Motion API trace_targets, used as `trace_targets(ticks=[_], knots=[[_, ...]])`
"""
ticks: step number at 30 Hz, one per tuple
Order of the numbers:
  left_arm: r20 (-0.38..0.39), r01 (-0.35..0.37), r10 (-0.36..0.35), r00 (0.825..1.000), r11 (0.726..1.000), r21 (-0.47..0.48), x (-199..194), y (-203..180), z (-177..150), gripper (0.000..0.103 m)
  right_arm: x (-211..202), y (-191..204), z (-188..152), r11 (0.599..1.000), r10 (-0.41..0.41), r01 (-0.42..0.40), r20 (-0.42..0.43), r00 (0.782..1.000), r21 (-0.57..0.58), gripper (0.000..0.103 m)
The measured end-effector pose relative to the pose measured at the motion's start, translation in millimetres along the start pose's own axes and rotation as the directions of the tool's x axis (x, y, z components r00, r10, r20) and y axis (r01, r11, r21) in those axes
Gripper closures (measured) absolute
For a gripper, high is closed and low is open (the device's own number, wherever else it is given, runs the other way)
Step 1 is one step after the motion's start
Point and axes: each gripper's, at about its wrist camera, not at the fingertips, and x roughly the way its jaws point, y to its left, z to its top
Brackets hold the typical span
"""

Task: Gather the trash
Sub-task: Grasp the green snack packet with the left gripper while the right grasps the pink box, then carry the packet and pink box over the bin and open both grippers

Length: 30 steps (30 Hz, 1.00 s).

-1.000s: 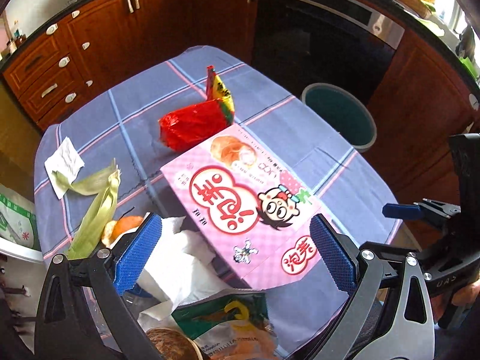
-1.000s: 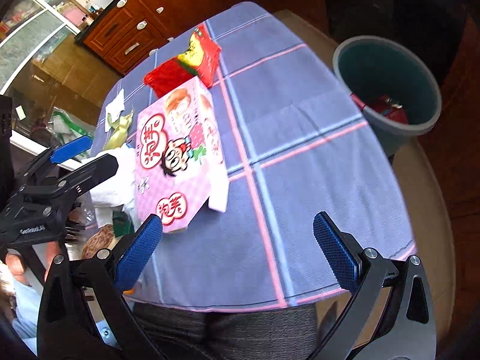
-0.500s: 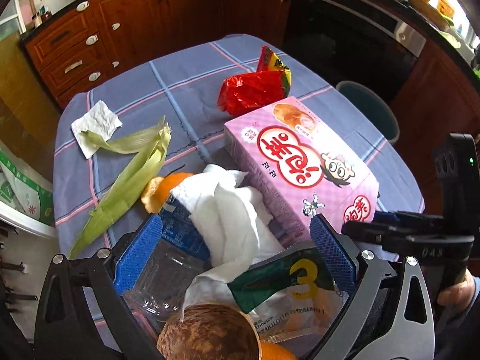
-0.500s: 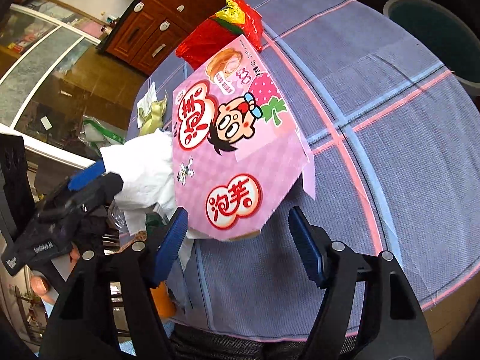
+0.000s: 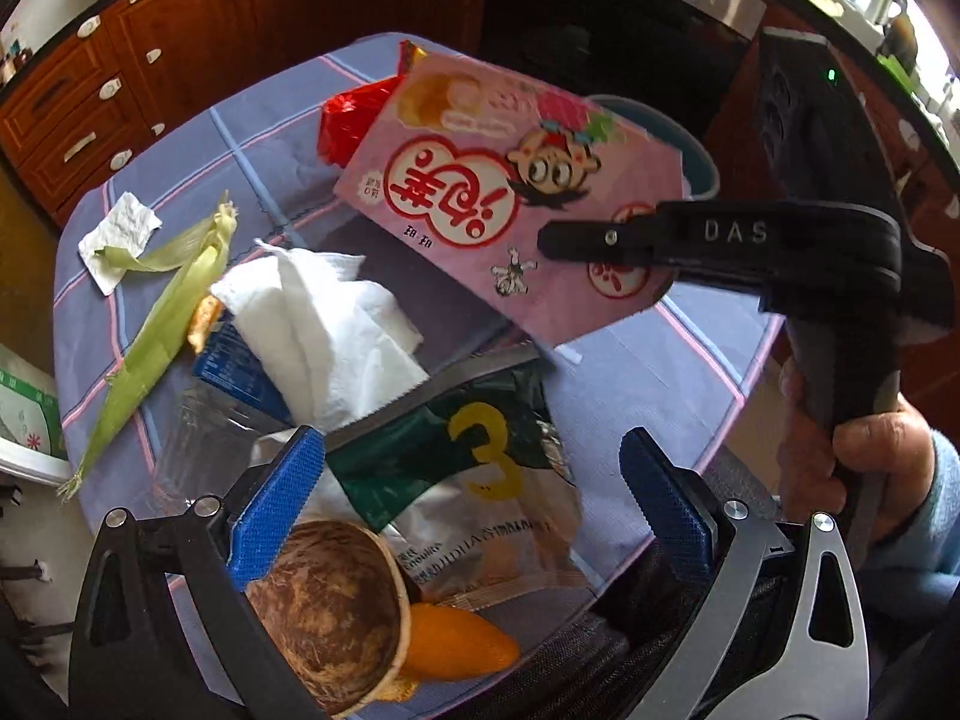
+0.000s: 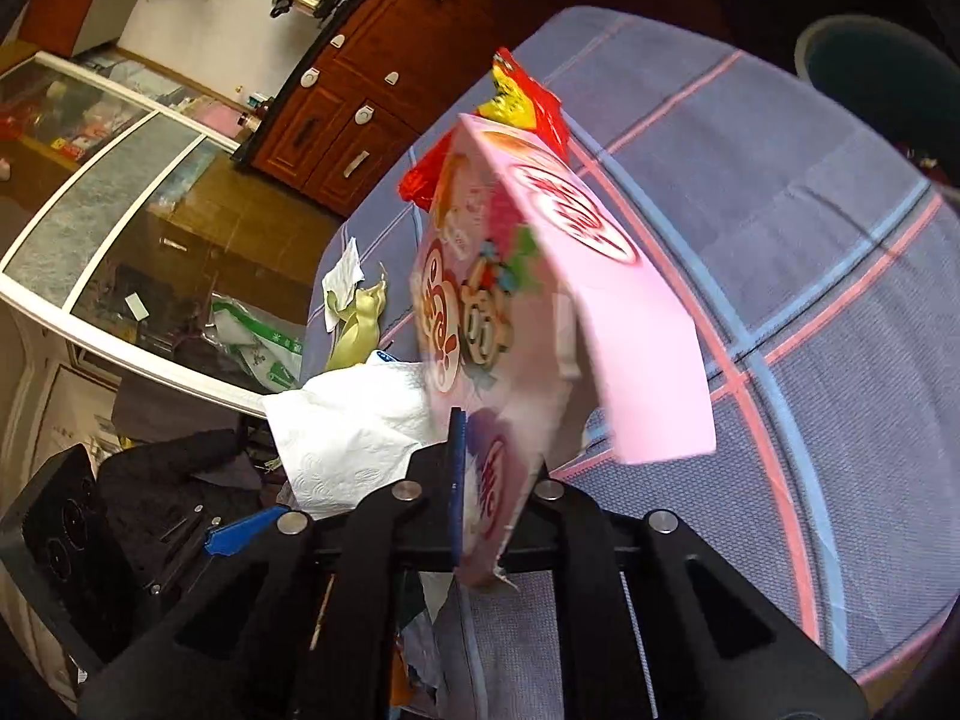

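Note:
My right gripper [image 6: 489, 516] is shut on the near end of a pink snack box [image 6: 540, 288] and holds it tilted above the blue checked tablecloth [image 6: 810, 240]. In the left wrist view the box [image 5: 480, 192] hangs in the air, pinched by the right gripper [image 5: 576, 240]. My left gripper [image 5: 474, 498] is open and empty above a green and silver snack bag [image 5: 474, 450], a coconut shell [image 5: 324, 606], white tissue [image 5: 336, 324] and a crushed clear bottle [image 5: 210, 420]. A red wrapper [image 5: 354, 114] lies behind the box.
A teal bin [image 6: 870, 66] stands on the floor beyond the table's far right edge. A corn husk [image 5: 162, 312] and a small paper napkin [image 5: 114, 234] lie at the left. Brown cabinets [image 5: 120, 72] and a dark oven [image 5: 600, 6] stand behind.
My right gripper closed on the pink box's near end and lifted it off the table, tilting it. My left gripper drew back toward the near trash pile and stayed open.

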Motion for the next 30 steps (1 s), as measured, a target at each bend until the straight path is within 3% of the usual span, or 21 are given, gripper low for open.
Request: trace_targets(ticks=[6, 9, 12, 15, 16, 17, 24, 30], knots=[[-0.035, -0.008, 0.009, 0.999, 1.000, 0.017, 16, -24, -7, 0.004, -43, 14, -3, 0.978, -0.135, 0.145, 0.078, 0.988, -0.150, 0.101], [-0.055, -0.007, 0.007, 0.998, 1.000, -0.002, 23, -26, -9, 0.014, -54, 6, -7, 0.968, -0.172, 0.184, 0.084, 0.982, -0.168, 0.101], [-0.084, -0.032, 0.031, 0.996, 0.999, -0.019, 32, -23, -10, 0.033, -61, 1, -12, 0.968, -0.173, 0.184, 0.075, 0.982, -0.171, 0.101], [-0.120, -0.061, 0.057, 0.991, 0.998, -0.027, 42, -21, -13, 0.071, -68, -3, -14, 0.971, -0.162, 0.173, 0.077, 0.984, -0.167, 0.101], [-0.122, -0.067, 0.062, 0.991, 0.997, -0.038, 43, -19, -14, 0.092, -71, -3, -14, 0.971, -0.159, 0.171, 0.080, 0.984, -0.167, 0.101], [-0.118, -0.075, 0.070, 0.991, 0.996, -0.045, 42, -18, -15, 0.095, -73, -2, -14, 0.971, -0.156, 0.169, 0.085, 0.984, -0.167, 0.101], [0.007, -0.080, 0.081, 0.997, 0.996, -0.034, -3, -20, 1, 0.100, -99, 4, -11, 0.969, -0.138, 0.161, 0.131, 0.982, -0.185, 0.101], [0.087, -0.011, 0.013, 0.996, 1.000, -0.022, -28, -25, 35, 0.101, -131, -3, 5, 0.969, -0.144, 0.179, 0.198, 0.970, -0.172, 0.101]])
